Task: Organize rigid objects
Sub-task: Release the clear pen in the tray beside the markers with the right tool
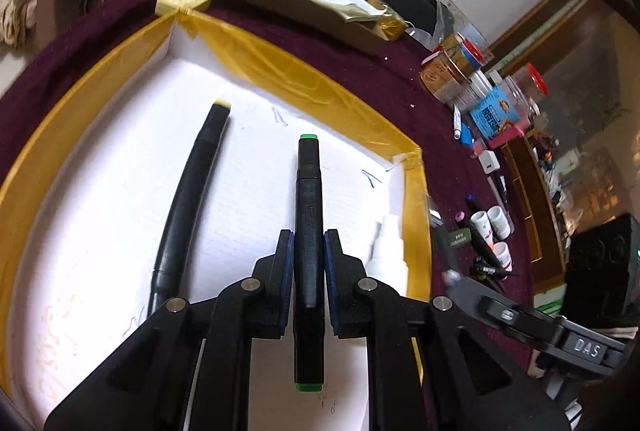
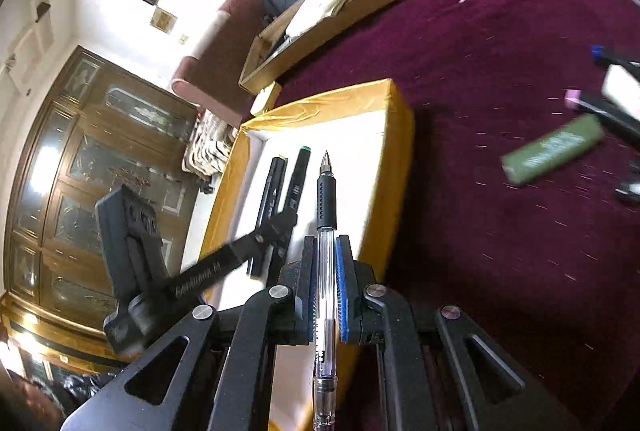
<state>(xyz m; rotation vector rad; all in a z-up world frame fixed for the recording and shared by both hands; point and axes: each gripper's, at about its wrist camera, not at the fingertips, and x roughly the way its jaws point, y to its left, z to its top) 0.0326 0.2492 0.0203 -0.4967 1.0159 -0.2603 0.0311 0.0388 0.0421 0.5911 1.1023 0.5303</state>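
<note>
White wall point(image 2: 192, 15), wood cabinet point(image 2: 80, 171)

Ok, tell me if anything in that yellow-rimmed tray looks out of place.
Mostly tidy: the yellow-tipped marker lies straight on the tray floor. One oddity: a small white bottle lies toppled against the tray's right wall, beside the green-capped marker.

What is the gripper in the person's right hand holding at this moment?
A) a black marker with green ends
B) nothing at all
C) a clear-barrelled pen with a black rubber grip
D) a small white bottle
C: in the right wrist view, the right gripper is shut on the clear-barrelled pen with a black rubber grip, its tip pointing ahead over the yellow-rimmed white tray.
</note>
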